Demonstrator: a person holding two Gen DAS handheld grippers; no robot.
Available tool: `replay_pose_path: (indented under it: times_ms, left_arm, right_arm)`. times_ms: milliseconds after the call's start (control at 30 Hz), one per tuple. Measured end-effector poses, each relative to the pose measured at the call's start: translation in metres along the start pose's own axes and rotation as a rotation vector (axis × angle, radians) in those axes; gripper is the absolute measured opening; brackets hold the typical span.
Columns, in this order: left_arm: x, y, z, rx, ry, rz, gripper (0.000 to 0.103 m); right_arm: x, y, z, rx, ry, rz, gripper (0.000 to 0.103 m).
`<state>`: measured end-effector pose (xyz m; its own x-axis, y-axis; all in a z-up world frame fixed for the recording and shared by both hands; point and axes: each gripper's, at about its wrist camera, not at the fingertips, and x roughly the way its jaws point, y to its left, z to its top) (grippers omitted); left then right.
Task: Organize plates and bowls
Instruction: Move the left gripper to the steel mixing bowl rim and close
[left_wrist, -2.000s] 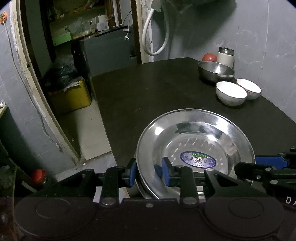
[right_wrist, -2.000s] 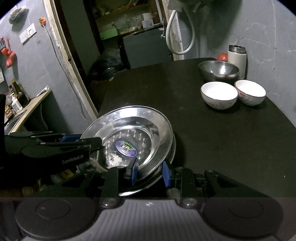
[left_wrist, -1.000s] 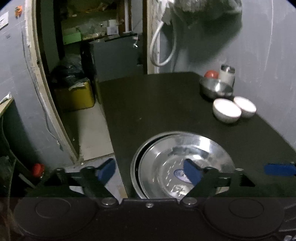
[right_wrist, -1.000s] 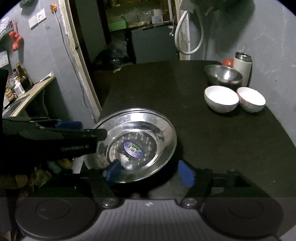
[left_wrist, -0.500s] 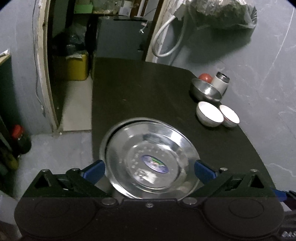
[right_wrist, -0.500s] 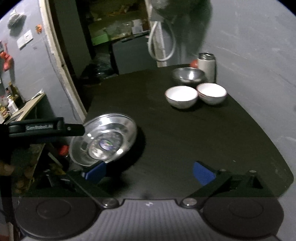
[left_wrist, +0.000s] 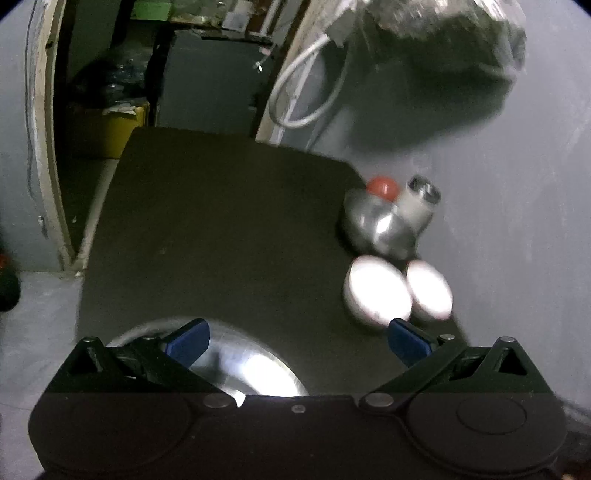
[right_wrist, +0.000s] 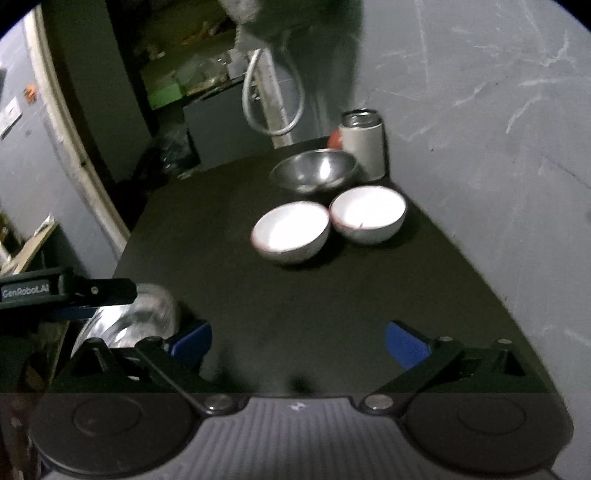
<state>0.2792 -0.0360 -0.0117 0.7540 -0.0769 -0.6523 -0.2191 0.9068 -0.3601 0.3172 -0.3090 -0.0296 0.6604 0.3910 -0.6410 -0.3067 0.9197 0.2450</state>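
Stacked steel plates (left_wrist: 255, 369) lie at the near left edge of the black table (left_wrist: 221, 240), half hidden under my left gripper (left_wrist: 299, 341). That gripper is open wide and holds nothing. Two white bowls (left_wrist: 376, 291) (left_wrist: 430, 290) sit side by side just beyond its right fingertip, with a steel bowl (left_wrist: 376, 225) behind them. My right gripper (right_wrist: 299, 341) is also open and empty over bare table. From there I see the white bowls (right_wrist: 291, 230) (right_wrist: 367, 214), the steel bowl (right_wrist: 316, 171), the plates (right_wrist: 140, 314) and the left gripper (right_wrist: 66, 291) at the left.
A white flask (right_wrist: 364, 142) and a red round thing (left_wrist: 382, 186) stand behind the steel bowl against the grey wall. The table edge drops to the floor on the left, by a doorway with a yellow box (left_wrist: 107, 129). A white hose (left_wrist: 306, 92) hangs on the wall.
Both grippers let go of the plates, opened wide and swung right toward the bowls. The plates now lie at the lower left of both views.
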Motion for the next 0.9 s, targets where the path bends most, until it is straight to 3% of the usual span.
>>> replay_pose_path:
  times_ms: [100, 233, 467, 800, 900]
  left_arm:
    - [0.023, -0.013, 0.031, 0.022, -0.027, 0.014, 0.102]
    - [0.067, -0.039, 0.071, 0.126, -0.058, 0.051, 0.102]
    - [0.146, -0.069, 0.117, 0.222, -0.047, 0.096, 0.102]
    - [0.212, -0.071, 0.128, 0.299, 0.087, 0.178, 0.102]
    - [0.219, -0.068, 0.128, 0.289, 0.113, 0.155, 0.102]
  right_arm:
    - [0.013, -0.013, 0.021, 0.028, -0.032, 0.006, 0.103]
    - [0.036, -0.025, 0.053, 0.042, -0.104, -0.012, 0.103]
    - [0.094, -0.039, 0.109, 0.064, -0.142, -0.063, 0.103]
    - [0.152, -0.043, 0.134, 0.036, -0.094, -0.074, 0.102]
    - [0.164, -0.042, 0.135, 0.009, -0.077, -0.089, 0.098]
